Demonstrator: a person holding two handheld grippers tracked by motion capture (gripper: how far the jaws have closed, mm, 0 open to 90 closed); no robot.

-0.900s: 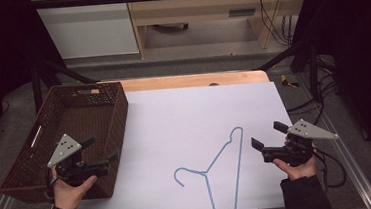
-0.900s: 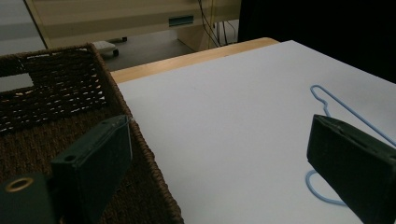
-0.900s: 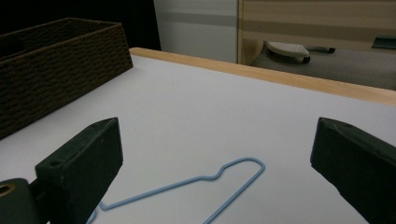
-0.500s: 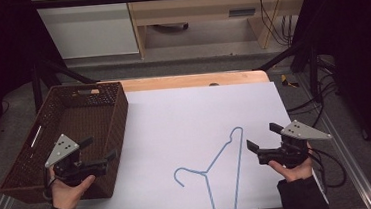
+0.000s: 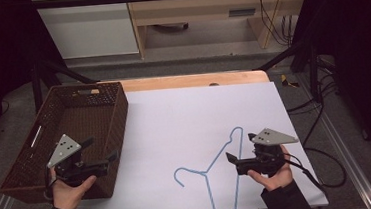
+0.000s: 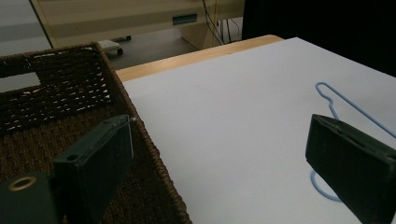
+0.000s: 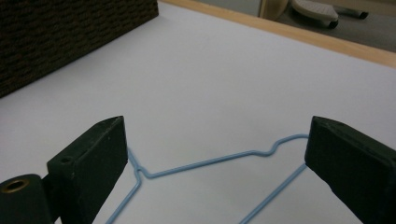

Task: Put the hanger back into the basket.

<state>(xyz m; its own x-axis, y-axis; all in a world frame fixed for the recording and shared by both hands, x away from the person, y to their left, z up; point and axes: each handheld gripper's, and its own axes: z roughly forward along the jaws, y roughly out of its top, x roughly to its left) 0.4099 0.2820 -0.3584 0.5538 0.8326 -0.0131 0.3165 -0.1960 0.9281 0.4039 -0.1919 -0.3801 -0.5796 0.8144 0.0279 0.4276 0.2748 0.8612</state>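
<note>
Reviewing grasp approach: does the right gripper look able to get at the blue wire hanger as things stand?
Probably yes. The right gripper is open, its jaws aimed at the hanger lying flat on the white table, nothing between.

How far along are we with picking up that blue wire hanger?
Nothing looks done yet: the blue wire hanger lies flat on the white table. In hand: the right tongs are open beside it, jaws either side of the wire. Left: gripping and lifting it. The left tongs are open by the wicker basket.

Brown wicker basket point(image 5: 101, 116), white tabletop point(image 5: 185, 124)
</note>
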